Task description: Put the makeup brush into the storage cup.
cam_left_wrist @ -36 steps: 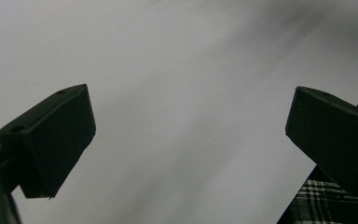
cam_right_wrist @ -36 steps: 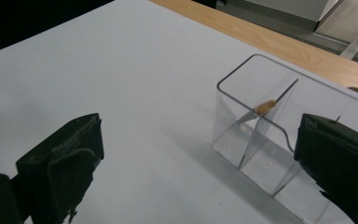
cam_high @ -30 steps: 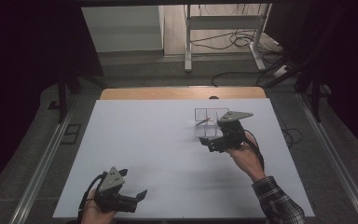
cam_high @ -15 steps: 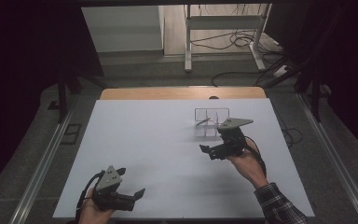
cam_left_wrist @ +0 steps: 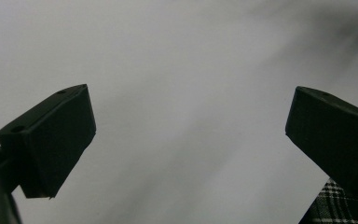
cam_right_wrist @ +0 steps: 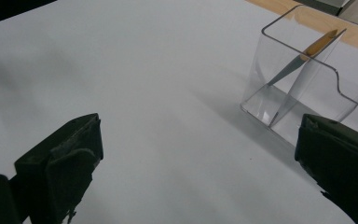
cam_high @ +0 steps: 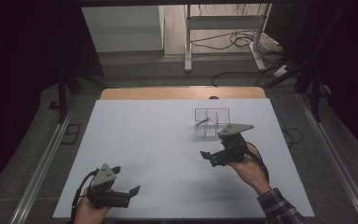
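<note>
White worktop (cam_high: 168, 140) spans most of the high view, wood edge at far side. Clear organiser box (cam_high: 211, 122) w/ dividers stands right of centre toward the far edge; a thin pencil-like stick (cam_right_wrist: 303, 55) leans tilted inside one compartment, tip down. Right tool (cam_high: 210, 157) hovers just near side of the box, not touching it, jaws wide apart, nothing between; person's hand & plaid sleeve behind it. Left tool (cam_high: 129, 192) sits at near-left corner of worktop, well apart from box, jaws apart too, empty.
</note>
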`<state>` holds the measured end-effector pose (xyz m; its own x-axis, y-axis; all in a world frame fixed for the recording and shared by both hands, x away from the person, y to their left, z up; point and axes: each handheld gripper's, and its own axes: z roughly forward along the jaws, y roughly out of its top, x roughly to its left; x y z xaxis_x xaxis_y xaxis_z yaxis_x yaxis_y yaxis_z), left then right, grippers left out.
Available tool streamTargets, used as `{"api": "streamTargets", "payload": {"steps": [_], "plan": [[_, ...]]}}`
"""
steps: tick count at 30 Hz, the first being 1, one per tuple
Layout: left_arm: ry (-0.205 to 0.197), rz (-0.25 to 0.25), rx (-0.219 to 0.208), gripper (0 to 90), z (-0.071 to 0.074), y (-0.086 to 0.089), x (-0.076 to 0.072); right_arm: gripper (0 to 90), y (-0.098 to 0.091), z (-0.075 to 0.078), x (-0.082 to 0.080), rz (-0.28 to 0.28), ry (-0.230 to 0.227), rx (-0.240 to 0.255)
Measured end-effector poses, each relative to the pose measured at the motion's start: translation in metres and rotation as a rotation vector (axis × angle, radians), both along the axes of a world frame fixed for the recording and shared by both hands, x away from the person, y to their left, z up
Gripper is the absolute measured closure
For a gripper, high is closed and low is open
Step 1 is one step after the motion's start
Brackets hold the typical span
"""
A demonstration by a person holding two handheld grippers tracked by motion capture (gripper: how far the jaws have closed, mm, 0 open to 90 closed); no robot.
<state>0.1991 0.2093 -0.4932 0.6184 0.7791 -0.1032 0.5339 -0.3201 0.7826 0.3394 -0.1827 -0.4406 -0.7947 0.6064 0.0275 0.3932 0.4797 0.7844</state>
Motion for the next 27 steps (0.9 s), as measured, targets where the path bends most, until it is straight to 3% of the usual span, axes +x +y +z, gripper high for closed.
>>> {"api": "streamTargets", "payload": {"steps": [13,27], "plan": [[0.004,0.013,-0.005,2.1,-0.001,0.005,0.001,0.0,-0.006,-0.005,-0.014,0.006,0.025,-0.002],[0.004,0.017,-0.001,2.2,-0.001,0.007,0.001,0.0,-0.021,-0.006,-0.032,-0.003,0.017,-0.001]]}}
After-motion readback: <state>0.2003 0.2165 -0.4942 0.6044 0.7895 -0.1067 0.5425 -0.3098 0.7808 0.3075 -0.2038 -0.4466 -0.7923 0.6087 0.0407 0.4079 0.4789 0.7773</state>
